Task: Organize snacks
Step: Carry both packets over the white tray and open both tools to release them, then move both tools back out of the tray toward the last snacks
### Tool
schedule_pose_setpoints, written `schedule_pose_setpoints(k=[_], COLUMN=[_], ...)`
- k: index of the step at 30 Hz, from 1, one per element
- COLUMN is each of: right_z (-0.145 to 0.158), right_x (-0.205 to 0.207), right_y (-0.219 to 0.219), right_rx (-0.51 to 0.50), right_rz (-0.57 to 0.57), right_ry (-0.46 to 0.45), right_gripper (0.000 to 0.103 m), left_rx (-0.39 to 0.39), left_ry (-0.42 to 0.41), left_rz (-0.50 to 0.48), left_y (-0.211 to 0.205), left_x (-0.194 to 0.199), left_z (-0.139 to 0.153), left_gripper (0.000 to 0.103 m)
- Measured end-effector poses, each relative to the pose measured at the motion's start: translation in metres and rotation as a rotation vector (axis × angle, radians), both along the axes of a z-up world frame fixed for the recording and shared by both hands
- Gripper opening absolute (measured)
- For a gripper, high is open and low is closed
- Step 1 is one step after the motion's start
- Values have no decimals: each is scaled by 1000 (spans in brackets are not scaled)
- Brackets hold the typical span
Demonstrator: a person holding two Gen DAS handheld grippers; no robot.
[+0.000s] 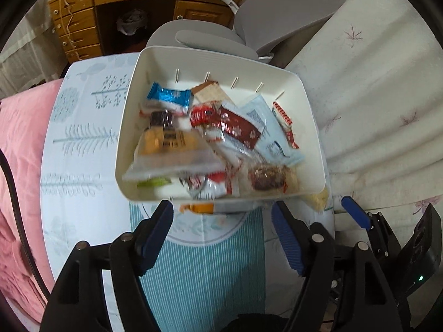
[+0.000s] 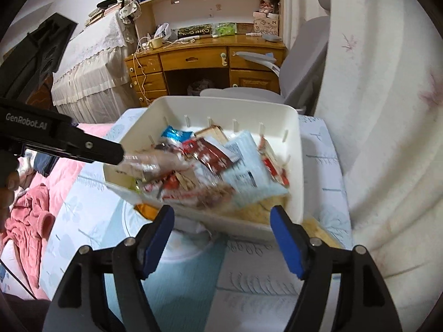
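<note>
- White plastic bin point(image 1: 133, 127), ribbed along its far wall, sits on the patterned bench point(image 1: 83, 144) toward its far edge, with a heap of wrapped snacks point(image 1: 221, 138) already piled inside.
- By my reckoning most of the gathering is done: blue, red and pale packets fill the bin, though loosely and unsorted.
- Still out are an orange-ended packet point(image 1: 203, 208) lying against the bin's near wall and a yellowish packet point(image 2: 318, 228) at the bin's near right corner, partly under it.
- Left tool point(image 1: 223, 217) hangs with jaws wide and nothing between them, just short of the bin's near rim.
- Right tool point(image 2: 223, 220) is likewise spread and empty, over the same near rim.
- Room is fair on the near half of the bench; a pink bedspread point(image 1: 19, 152) borders the left edge and a white draped cloth point(image 1: 373, 110) crowds the right, so side approaches look tight.
</note>
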State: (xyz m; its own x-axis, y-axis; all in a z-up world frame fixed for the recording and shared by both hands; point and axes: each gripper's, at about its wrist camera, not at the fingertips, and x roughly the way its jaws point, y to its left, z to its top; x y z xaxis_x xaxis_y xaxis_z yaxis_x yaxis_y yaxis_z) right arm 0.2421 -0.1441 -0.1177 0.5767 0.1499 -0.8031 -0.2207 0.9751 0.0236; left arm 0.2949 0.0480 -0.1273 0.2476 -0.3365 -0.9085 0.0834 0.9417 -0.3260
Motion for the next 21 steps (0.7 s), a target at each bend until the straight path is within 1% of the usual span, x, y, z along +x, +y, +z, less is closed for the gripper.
schedule_pose_setpoints(k=[3,5,9,11,14,16,18,19,21], right_z=[1,1,-3,-5,-10,-13,-15,-16,-19], right_x=[-11,-18,-30,-35,-42,-45,-46,-48,-49], right_y=[-14,-24,-41,-48,-59,-65,-71,-73,-79], right_rx=[-10,-15,-23,-26,-36,-42,-44,-44,-52], right_rz=[-3,-8,-18,-19,-13,-13,-12,-8,2], right_ry=[8,13,24,30,44,51,60,64,75], right_gripper=[72,73,78,79,80,86,92,94,96], left_rx=[-3,-2,-10,-16,-14,-3,13,21,26], left_ry=[-2,-4,1,1,16,32,56,71,86], left_rz=[18,29,56,72,92,106,116,121,128], left_y=[-3,-6,-12,-15,-20,-24,-27,-29,-33], left_x=[-16,-26,-46,-56,-67,-73,-74,-75,-77], left_z=[0,-1,-8,-13,-23,-30,-38,-42,-49], left_gripper=[76,76,77,77,83,86,92,93,93])
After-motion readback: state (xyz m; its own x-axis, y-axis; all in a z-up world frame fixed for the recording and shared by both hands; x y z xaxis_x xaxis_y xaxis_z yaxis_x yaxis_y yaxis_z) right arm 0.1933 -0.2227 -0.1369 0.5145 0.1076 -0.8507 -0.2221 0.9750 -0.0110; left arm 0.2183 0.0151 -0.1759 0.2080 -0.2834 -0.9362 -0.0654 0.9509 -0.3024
